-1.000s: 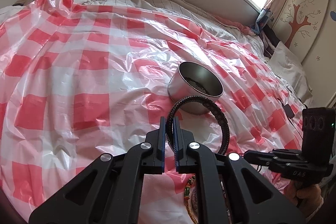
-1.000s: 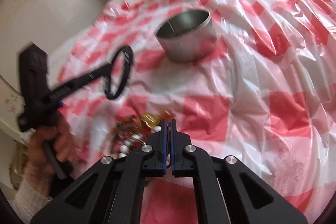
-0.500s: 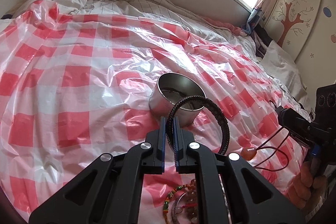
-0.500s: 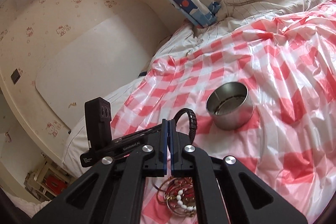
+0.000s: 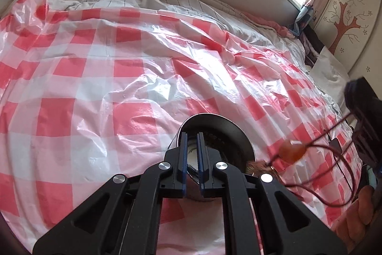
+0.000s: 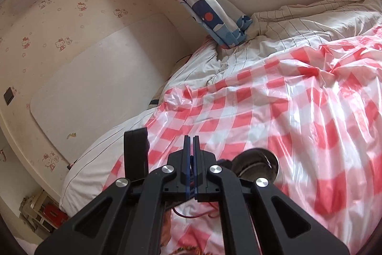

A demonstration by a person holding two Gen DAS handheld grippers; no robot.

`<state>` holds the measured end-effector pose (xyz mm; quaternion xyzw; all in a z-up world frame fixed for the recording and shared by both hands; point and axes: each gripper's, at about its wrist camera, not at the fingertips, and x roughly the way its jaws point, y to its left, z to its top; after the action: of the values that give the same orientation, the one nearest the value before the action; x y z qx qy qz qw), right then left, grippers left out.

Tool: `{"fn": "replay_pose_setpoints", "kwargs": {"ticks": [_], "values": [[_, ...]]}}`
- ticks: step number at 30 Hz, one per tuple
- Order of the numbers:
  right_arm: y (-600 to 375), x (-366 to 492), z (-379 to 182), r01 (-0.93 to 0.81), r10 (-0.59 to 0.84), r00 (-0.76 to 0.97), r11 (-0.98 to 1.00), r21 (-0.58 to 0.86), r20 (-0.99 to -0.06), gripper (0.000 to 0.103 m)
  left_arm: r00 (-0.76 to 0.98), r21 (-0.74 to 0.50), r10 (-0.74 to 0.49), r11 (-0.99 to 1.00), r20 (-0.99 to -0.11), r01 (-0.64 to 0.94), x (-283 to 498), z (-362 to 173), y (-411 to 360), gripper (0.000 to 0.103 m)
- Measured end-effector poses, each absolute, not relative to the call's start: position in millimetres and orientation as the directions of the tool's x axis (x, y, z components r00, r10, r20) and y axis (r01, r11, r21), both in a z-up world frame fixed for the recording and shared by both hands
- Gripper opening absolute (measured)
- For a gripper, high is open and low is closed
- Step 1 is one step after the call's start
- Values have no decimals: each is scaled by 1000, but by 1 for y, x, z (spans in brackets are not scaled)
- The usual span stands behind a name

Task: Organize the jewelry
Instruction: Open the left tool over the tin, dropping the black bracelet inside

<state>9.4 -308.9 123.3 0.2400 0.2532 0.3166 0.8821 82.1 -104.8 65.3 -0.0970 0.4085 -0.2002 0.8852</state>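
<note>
A checked sheet covers the bed, a steel tin on it. The left gripper hangs slightly parted over the tin; the right gripper pinches a red cord with an amber bead.
</note>
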Motion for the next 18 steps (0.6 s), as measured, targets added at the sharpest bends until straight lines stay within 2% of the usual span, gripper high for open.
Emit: {"fn": "replay_pose_setpoints", "kwargs": {"ticks": [3, 5, 6, 7, 8, 14, 18], "values": [[-300, 32, 112, -400, 646, 676, 727, 559, -356, 3, 597, -334, -425, 905, -680, 264, 77, 65, -92, 8], [-293, 48, 93, -334, 596, 657, 779, 530, -461, 7, 602, -335, -416, 909, -682, 249, 68, 65, -81, 9], [-292, 51, 83, -307, 575, 646, 798, 518, -502, 15, 602, -335, -413, 910, -683, 244, 63, 65, -76, 10], [-293, 50, 74, -272, 541, 646, 822, 501, -538, 44, 601, -331, -409, 912, -687, 243, 56, 64, -73, 12], [-296, 44, 68, -251, 524, 654, 831, 497, -545, 57, 599, -325, -406, 914, -690, 244, 50, 64, -70, 15], [-314, -16, 64, -207, 477, 663, 857, 471, -577, 57, 558, -292, -436, 897, -706, 331, -6, 62, -70, 35], [-312, -68, 50, -222, 498, 603, 855, 469, -623, 57, 532, -260, -425, 896, -732, 359, -40, 53, -71, 36]]}}
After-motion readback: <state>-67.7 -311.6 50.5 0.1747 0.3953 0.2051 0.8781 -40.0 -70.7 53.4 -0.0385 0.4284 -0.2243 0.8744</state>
